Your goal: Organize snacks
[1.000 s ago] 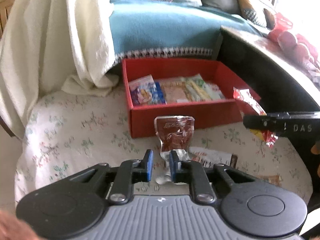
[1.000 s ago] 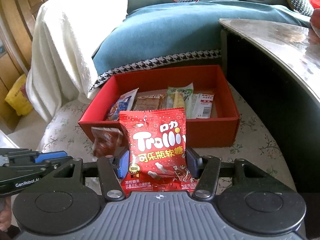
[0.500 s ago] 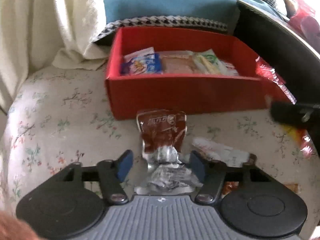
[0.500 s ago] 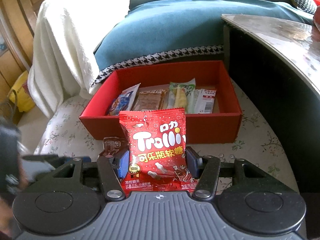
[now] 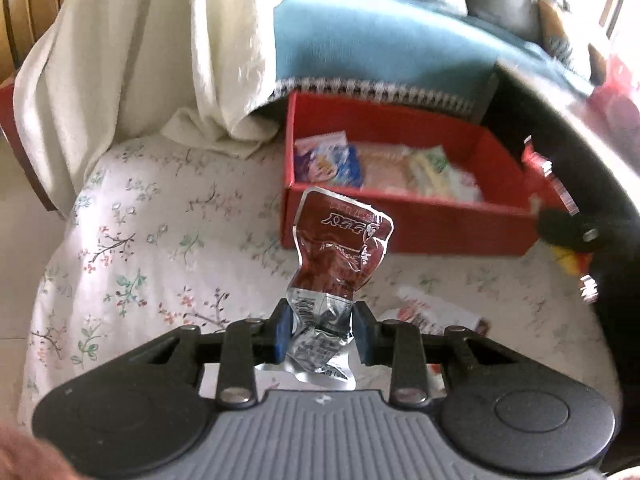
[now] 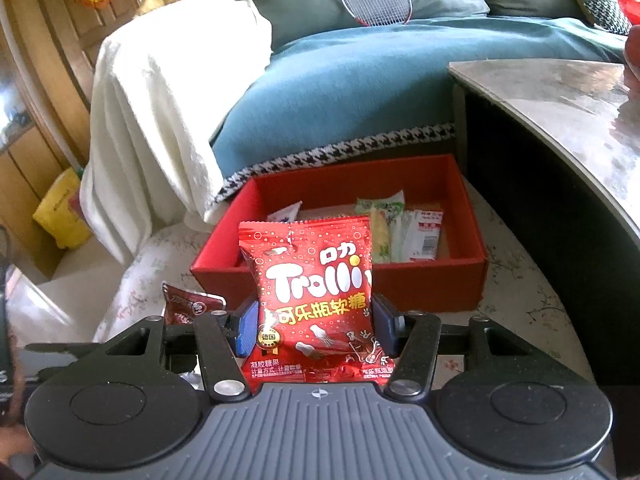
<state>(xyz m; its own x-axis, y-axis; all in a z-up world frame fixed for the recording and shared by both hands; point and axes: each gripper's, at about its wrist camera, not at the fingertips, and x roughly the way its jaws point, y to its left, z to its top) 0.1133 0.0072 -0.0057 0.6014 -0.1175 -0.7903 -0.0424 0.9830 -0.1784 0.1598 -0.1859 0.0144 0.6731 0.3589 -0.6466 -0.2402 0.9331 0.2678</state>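
My left gripper (image 5: pixel 320 330) is shut on a dark red and silver snack pouch (image 5: pixel 340 248) and holds it upright above the floral cushion, in front of the red box (image 5: pixel 404 236). My right gripper (image 6: pixel 316 330) is shut on a red Trolli candy bag (image 6: pixel 310 288), held upright before the red box (image 6: pixel 432 280). The box holds several snack packets (image 5: pixel 384 168). The pouch also shows at the left of the right wrist view (image 6: pixel 188 306). The right gripper shows at the right edge of the left wrist view (image 5: pixel 576 232).
A loose snack packet (image 5: pixel 436 316) lies on the floral cushion (image 5: pixel 140 248) right of my left gripper. A dark table with a pale top (image 6: pixel 560 128) stands at the right. A white blanket (image 6: pixel 160 100) and a blue sofa (image 6: pixel 360 80) are behind the box.
My left gripper opened over the pouch half a second ago, then shut on it again and lifted it off the cushion. The right gripper has risen a little with the Trolli bag.
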